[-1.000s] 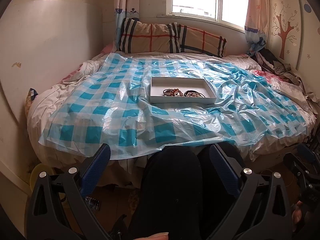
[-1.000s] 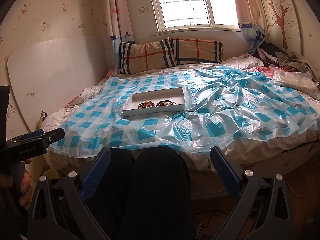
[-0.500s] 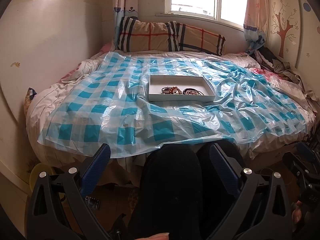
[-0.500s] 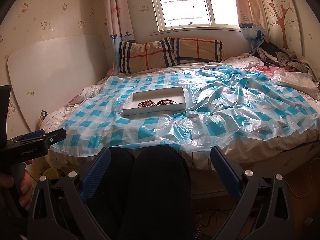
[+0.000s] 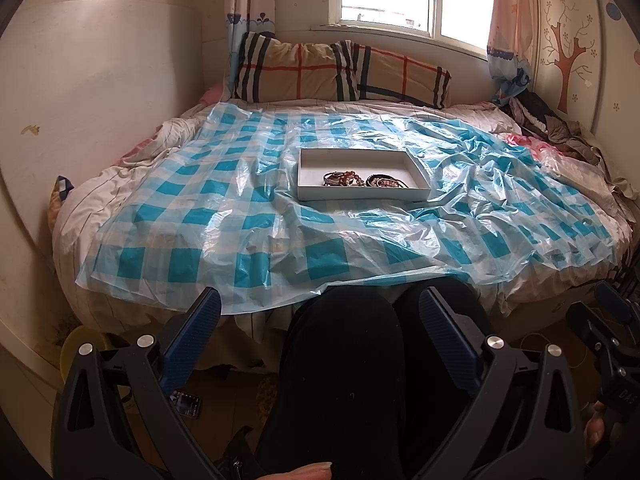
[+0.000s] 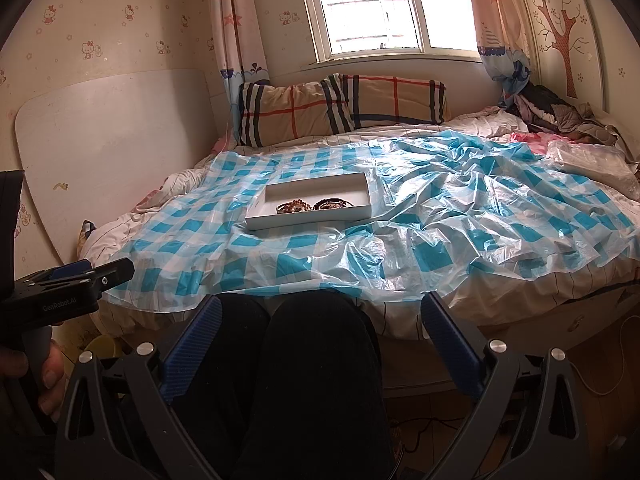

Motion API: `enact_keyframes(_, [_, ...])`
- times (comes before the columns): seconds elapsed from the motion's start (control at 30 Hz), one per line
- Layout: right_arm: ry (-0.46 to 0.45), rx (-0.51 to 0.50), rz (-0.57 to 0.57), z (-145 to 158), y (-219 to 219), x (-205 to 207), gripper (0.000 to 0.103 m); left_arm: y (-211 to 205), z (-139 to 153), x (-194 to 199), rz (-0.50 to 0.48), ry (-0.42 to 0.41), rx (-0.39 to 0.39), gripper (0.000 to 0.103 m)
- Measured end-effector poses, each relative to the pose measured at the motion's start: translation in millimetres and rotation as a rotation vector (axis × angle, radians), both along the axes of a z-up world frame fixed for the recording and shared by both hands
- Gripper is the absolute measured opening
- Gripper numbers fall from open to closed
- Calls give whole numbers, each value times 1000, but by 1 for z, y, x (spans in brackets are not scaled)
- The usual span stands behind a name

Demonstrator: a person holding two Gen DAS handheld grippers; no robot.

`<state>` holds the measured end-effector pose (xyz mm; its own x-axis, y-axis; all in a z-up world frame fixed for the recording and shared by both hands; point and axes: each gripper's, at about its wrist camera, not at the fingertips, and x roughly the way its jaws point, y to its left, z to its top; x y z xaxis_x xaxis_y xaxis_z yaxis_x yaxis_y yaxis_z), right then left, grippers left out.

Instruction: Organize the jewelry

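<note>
Left wrist view: a white shallow tray [image 5: 316, 194] lies on the blue-and-white checked plastic sheet [image 5: 256, 222] that covers the bed [image 5: 86, 216]. The tray's long axis runs across the bed, roughly parallel to the plaid pillows [image 5: 340, 74] beyond it. Inside the tray, against its near wall, sit two clusters of jewelry: a beaded bracelet group [image 5: 343, 179] toward the tray's left-centre and a dark bracelet group [image 5: 386, 181] just beside it on the right, touching or nearly so; individual pieces cannot be told apart. The left hand-held gripper [image 5: 320, 332] has its blue-padded jaws spread wide with nothing between them, held low, well short of the tray, above the person's dark-clothed legs [image 5: 344, 380]. Right wrist view: the same tray [image 6: 308, 220] appears left of centre, its long axis slightly skewed, right end farther away. Beaded bracelet group [image 6: 294, 206] and dark bracelet group [image 6: 333, 203] lie side by side along the near wall. The right hand-held gripper [image 6: 320, 334] is likewise spread wide and empty, well apart from the tray. The left hand-held gripper shows at the left edge in this view, grasped by a hand [image 6: 38, 376].
</note>
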<state>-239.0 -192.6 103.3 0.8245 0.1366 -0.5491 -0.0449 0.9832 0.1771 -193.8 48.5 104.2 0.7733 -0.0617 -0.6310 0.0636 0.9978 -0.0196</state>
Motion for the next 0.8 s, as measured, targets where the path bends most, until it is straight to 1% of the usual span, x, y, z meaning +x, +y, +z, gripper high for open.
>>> enact_keyframes(0.8, [3,-3,4,0,2,-2,96,-3,1,0,0,2,2,95])
